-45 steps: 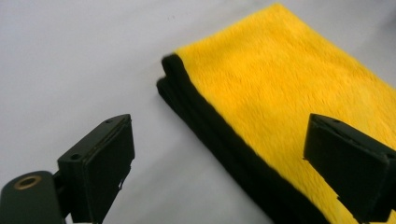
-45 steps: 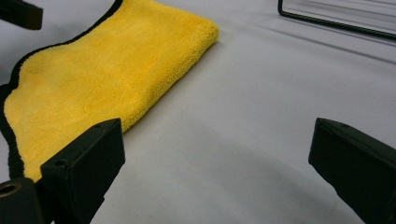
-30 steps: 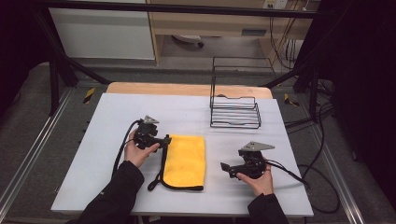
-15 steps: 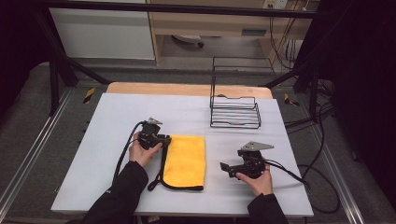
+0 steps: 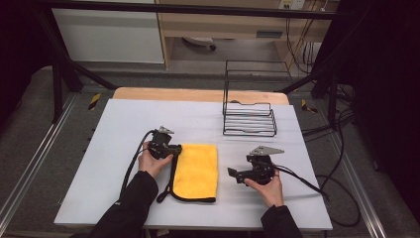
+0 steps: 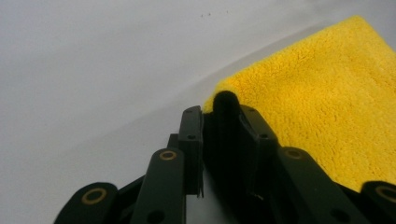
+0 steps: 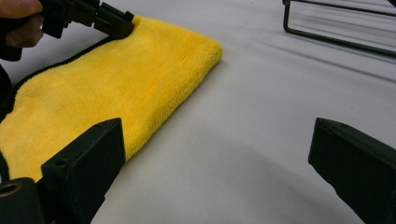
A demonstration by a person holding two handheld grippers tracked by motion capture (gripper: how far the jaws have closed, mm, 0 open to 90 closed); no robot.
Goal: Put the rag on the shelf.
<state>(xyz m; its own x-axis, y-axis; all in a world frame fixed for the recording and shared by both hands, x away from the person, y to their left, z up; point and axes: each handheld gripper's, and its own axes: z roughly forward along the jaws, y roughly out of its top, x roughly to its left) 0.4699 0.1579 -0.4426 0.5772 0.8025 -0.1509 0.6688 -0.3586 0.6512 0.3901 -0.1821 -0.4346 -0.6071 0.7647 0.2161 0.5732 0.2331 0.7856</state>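
A folded yellow cloth (image 5: 196, 171) with a black hem lies flat on the white table (image 5: 119, 124). My left gripper (image 5: 176, 148) sits at the cloth's far left corner. In the left gripper view its jaws (image 6: 219, 109) stand close together, with the black-hemmed corner of the cloth (image 6: 327, 107) pinched between them. My right gripper (image 5: 232, 173) rests on the table just right of the cloth. Its jaws (image 7: 215, 140) stand wide open with only bare table between them. In the right gripper view the cloth (image 7: 116, 79) lies ahead to the left, with the left gripper (image 7: 116, 23) at its far corner.
A black wire rack (image 5: 249, 119) stands at the back right of the table; its base (image 7: 336, 28) is ahead of the right gripper. A black cable (image 5: 133, 163) trails from the left gripper along the cloth's left side. The right gripper's cable (image 5: 302, 181) runs off right.
My left gripper has slid right to the cloth's far left corner and is now shut on it. The right gripper has stayed put.
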